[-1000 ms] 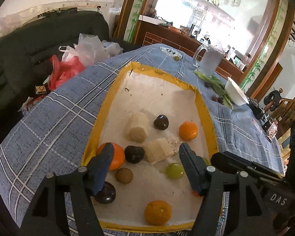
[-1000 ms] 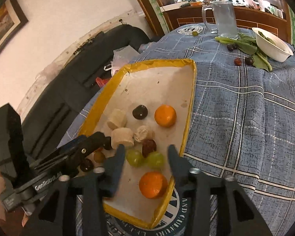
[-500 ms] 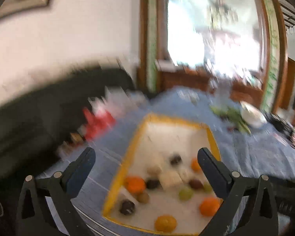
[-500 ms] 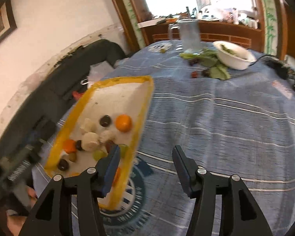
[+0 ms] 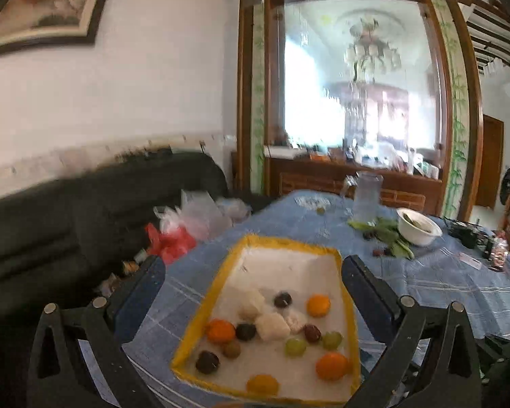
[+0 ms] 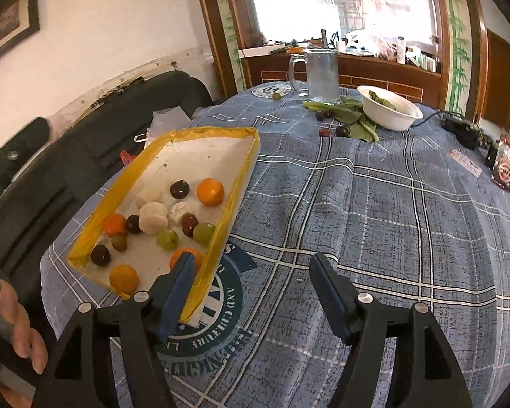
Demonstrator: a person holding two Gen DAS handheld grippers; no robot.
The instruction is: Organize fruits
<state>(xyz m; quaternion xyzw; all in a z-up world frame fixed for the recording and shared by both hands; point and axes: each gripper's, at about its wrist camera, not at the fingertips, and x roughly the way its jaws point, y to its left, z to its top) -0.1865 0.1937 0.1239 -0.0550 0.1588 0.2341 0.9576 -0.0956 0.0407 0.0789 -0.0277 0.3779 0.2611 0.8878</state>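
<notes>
Left gripper (image 5: 253, 287) now wide, raised; right gripper (image 6: 251, 290) opening, off tray (image 6: 244, 170).

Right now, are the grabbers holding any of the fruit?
No, nothing is held. The left hand-held gripper stands wide open above the tray, and the right hand-held gripper is opening over the tablecloth with nothing between its fingers.

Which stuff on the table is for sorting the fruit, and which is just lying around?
For the job:
yellow-edged tray
oranges
green grapes
dark plums
loose dark fruits near the leaves

Just lying about:
glass jug
white bowl
green leaves
plastic bags
</notes>
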